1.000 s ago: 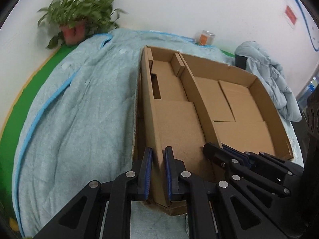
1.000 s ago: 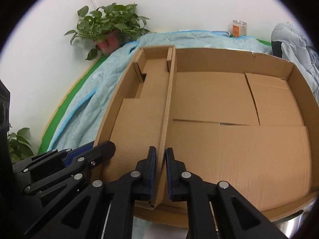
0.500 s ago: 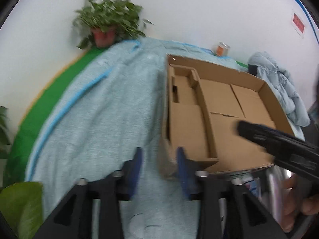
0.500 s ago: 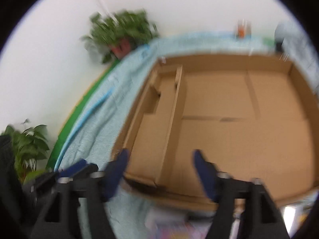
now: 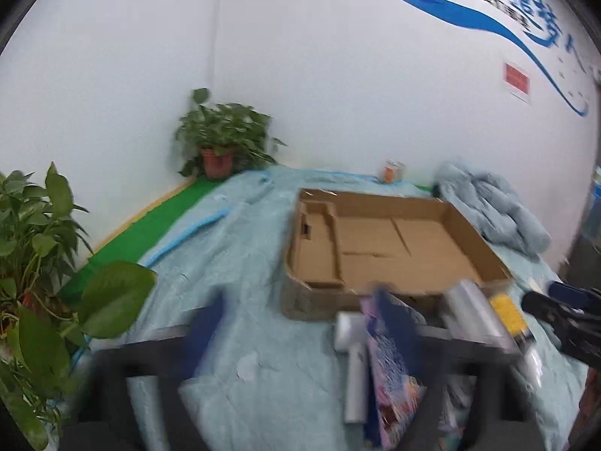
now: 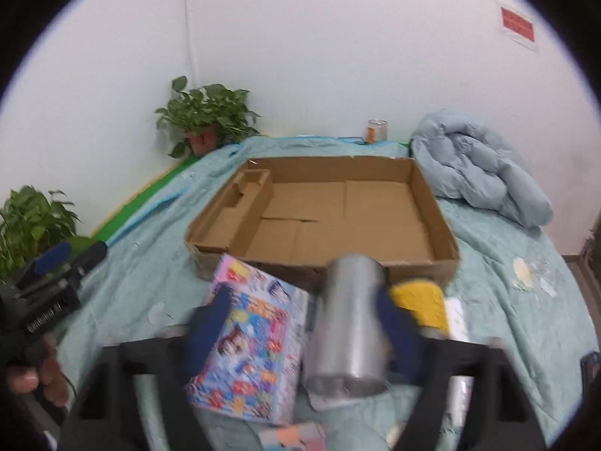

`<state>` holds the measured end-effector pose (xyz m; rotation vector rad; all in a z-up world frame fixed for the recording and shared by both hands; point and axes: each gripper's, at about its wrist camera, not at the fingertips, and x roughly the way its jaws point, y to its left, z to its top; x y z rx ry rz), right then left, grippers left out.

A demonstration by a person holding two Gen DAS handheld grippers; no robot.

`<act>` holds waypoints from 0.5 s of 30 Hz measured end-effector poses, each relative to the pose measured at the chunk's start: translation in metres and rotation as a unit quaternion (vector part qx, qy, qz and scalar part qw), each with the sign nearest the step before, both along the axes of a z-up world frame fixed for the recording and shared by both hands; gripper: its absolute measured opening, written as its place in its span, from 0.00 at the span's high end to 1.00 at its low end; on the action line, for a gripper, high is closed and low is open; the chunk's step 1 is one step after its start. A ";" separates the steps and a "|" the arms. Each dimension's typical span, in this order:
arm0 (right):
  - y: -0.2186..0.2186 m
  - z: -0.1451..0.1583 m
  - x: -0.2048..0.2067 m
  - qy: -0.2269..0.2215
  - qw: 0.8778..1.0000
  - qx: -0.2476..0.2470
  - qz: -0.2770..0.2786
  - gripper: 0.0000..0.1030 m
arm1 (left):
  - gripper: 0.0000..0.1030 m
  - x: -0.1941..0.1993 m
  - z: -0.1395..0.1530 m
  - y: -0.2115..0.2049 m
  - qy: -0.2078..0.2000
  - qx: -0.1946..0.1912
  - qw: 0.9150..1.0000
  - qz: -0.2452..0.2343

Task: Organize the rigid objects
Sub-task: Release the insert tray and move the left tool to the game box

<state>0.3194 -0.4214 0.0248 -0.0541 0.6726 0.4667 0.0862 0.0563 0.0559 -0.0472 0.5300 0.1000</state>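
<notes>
An open cardboard box [image 6: 428, 206] with a narrow left compartment lies on the blue blanket, and it also shows in the left wrist view [image 5: 375, 240]. In front of it lie a colourful picture box [image 6: 255, 338], a silver metal cup [image 6: 349, 323] and a yellow sponge-like thing [image 6: 420, 304]. My right gripper [image 6: 304, 323] hovers over these, blurred, its jaws closing; the pads press on nothing. My left gripper [image 5: 296, 338] is blurred too, its jaws opening above the blanket, beside the picture box [image 5: 394, 368] and a white roll [image 5: 353, 360].
Potted plants stand in the far corner [image 6: 206, 120] and at the near left [image 5: 33, 263]. A bundled blue quilt [image 6: 480, 165] lies right of the box. A small jar [image 6: 375, 131] stands by the wall. A hand [image 6: 41, 376] holds the left gripper.
Both grippers let go of the cardboard box's walls, opened and drew back and upward. The picture box, cup and other items in front of the box came into view.
</notes>
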 end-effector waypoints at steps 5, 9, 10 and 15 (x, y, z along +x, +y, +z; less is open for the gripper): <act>-0.035 -0.018 -0.020 0.017 0.999 0.039 -0.014 0.58 | 0.65 -0.031 0.004 -0.025 0.019 0.005 1.000 -0.004; -0.037 -0.013 -0.030 -0.005 0.999 0.044 0.019 0.01 | 0.00 -0.039 0.008 -0.024 0.009 -0.041 0.999 -0.005; -0.037 -0.012 -0.030 -0.008 0.999 0.044 0.023 0.01 | 0.00 -0.039 0.007 -0.023 0.010 -0.040 0.999 -0.004; -0.024 -0.017 -0.031 -0.005 0.999 0.011 0.040 0.01 | 0.00 -0.037 0.008 -0.013 0.019 -0.026 0.999 -0.004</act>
